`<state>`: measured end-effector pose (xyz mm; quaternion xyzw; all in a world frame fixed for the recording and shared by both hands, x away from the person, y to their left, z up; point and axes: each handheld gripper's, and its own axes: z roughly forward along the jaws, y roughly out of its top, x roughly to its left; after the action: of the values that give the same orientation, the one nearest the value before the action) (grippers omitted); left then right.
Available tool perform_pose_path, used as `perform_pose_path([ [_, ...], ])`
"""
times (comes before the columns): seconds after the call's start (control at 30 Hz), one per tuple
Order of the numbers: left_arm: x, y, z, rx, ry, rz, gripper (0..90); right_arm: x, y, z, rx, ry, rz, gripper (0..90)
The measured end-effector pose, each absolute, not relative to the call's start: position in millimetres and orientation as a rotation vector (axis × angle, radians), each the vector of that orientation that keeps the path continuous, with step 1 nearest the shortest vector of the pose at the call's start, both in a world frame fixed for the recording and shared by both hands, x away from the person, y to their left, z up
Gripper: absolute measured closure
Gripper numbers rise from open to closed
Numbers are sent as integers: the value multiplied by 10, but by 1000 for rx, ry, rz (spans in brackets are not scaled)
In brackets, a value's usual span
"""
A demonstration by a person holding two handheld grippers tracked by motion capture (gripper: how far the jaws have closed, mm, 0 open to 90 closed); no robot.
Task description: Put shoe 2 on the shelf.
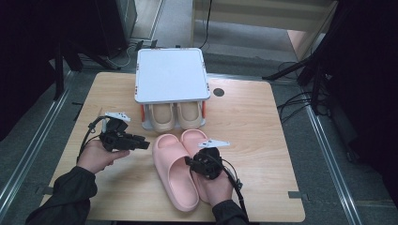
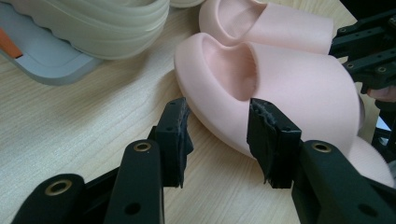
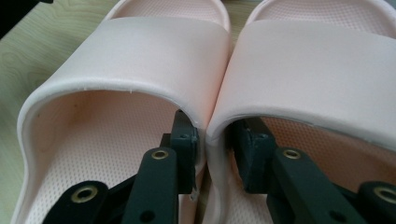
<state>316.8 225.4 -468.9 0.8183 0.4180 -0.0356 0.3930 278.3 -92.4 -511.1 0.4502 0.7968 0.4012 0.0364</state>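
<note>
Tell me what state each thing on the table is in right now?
Pink slippers: side by side on the table, inner walls pinched together.
Beige slippers: stored on the rack's lower shelf.
White rack: upright, top bare.
Right gripper: one jaw inside each pink slipper, shut on both.
Left gripper: open, beside a pink slipper.

A white-topped shoe rack (image 1: 171,75) stands at the far middle of the desk (image 1: 253,122). Beige slippers (image 1: 176,116) sit on the rack's lower shelf.

No readable text, label, brand, number or sign anywhere: slippers, rack, claws and surface all carry no legible marks.
</note>
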Motion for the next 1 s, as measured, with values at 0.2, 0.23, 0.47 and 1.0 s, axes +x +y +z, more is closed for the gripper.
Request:
perform_pose_path([
  [0.2,3171,2260,-4689,2072,1069,-85,549,2780,-1012,-5042,1312,2480,1228,769],
  [0.23,3173,2262,-4689,2071,1073,-86,544,2785,-1030,-5028,1295,2494,1233,773],
  [0.47,3172,2285,-4690,2061,1079,-78,514,2854,-1171,-4936,1215,2563,1242,780],
  [1.0,3059,2429,-4704,2034,1130,-47,443,2975,-1353,-4776,835,2768,1337,776],
])
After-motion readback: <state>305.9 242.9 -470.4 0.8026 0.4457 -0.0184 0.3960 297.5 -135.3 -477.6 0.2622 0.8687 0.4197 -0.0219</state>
